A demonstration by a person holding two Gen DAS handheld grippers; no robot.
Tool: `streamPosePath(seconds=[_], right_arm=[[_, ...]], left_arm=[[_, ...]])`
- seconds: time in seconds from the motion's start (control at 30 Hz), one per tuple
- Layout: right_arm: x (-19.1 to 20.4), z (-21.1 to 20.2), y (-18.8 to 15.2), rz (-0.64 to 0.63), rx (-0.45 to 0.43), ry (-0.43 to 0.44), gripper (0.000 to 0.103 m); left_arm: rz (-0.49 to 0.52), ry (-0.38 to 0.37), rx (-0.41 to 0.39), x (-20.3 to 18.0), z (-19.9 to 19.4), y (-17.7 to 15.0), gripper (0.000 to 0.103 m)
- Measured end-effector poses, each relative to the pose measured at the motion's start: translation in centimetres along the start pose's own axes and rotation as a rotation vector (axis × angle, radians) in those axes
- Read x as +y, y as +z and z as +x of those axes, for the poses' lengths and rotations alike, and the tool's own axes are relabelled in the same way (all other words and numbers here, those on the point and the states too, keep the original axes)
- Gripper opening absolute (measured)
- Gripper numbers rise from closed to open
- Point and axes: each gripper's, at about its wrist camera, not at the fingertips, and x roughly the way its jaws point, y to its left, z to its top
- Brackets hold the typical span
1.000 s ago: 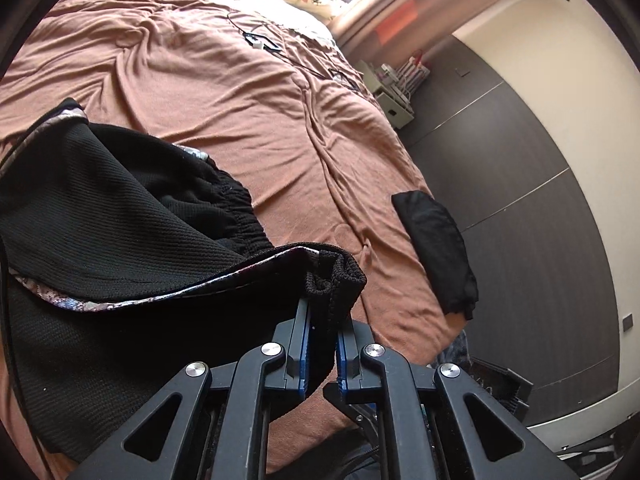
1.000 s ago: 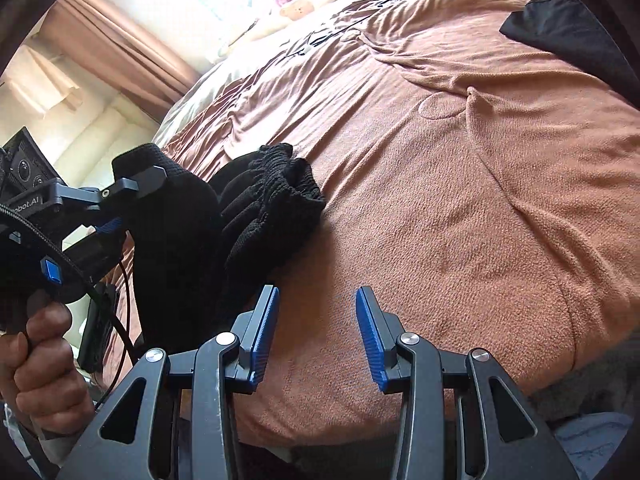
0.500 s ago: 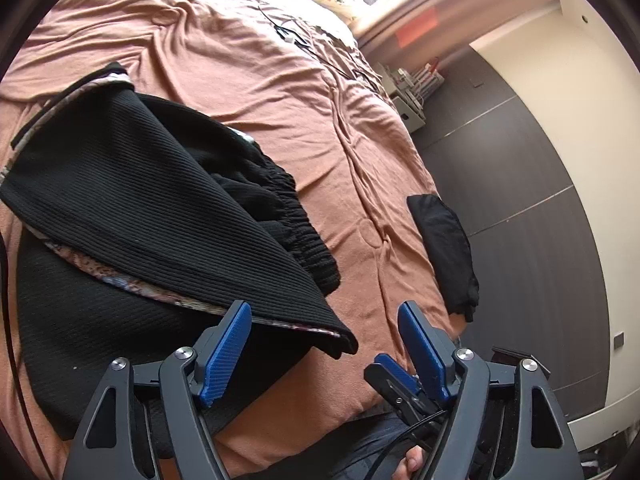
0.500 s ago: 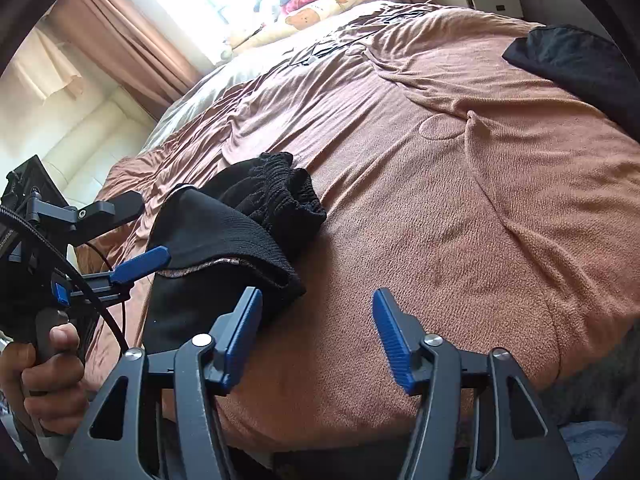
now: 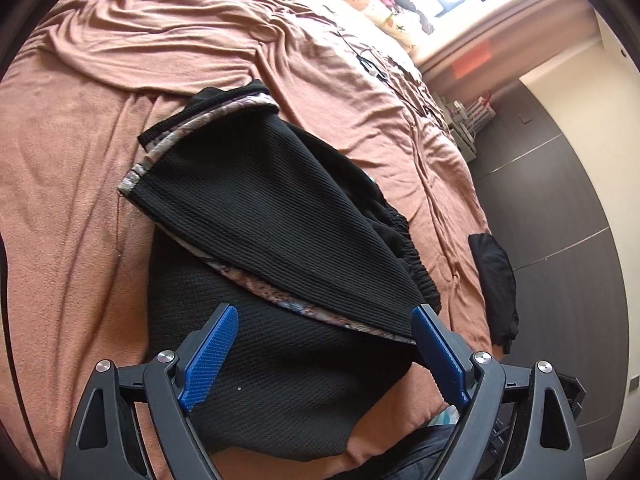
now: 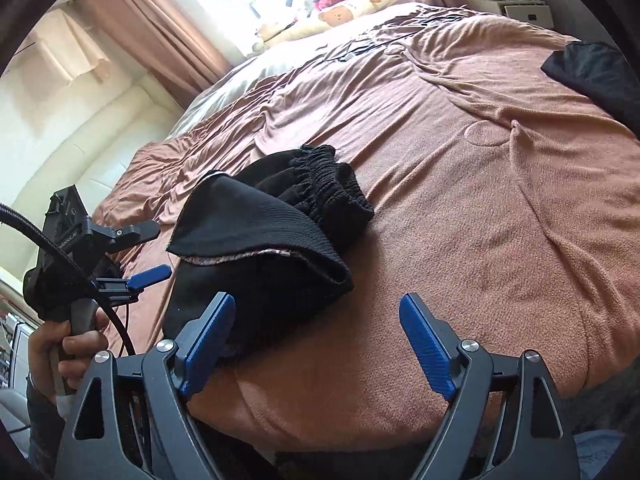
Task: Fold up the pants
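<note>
The black ribbed pants (image 5: pixel 272 248) lie folded over on the brown bedspread (image 5: pixel 80 200), with a patterned hem strip along the top layer's edges and the elastic waistband at the right. My left gripper (image 5: pixel 324 344) is open and empty just above the near edge of the pants. In the right wrist view the pants (image 6: pixel 272 248) lie left of centre. My right gripper (image 6: pixel 316 336) is open and empty, to the right of the pants' near corner. The left gripper (image 6: pixel 140 248) also shows there, held in a hand at the left.
Another black garment (image 5: pixel 496 280) lies near the bed's right edge, also in the right wrist view (image 6: pixel 592 68). Pillows (image 5: pixel 372 0) and a cable (image 5: pixel 372 64) lie at the head of the bed. A dark wardrobe wall (image 5: pixel 560 208) stands to the right.
My left gripper opened and let go of the pants' corner, and the top layer dropped flat onto the lower one. Both grippers drew back a little; the right one opened wider.
</note>
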Motion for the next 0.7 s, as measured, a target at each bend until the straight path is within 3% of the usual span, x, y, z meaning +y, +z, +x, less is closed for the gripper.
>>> streamPosePath(seconds=[0.47,0.7], right_arm=[[-0.3,3.9,0.6,0.007,0.029,0.015,0.084],[-0.1,6.1,0.7,0.008,0.066,0.014,0.061]], left_arm=[[-0.070,0.056,-0.023,5.6,1.5,3.5,0.090],[-0.058,0.109,-0.050,7.3,2.7,5.6,0.088]])
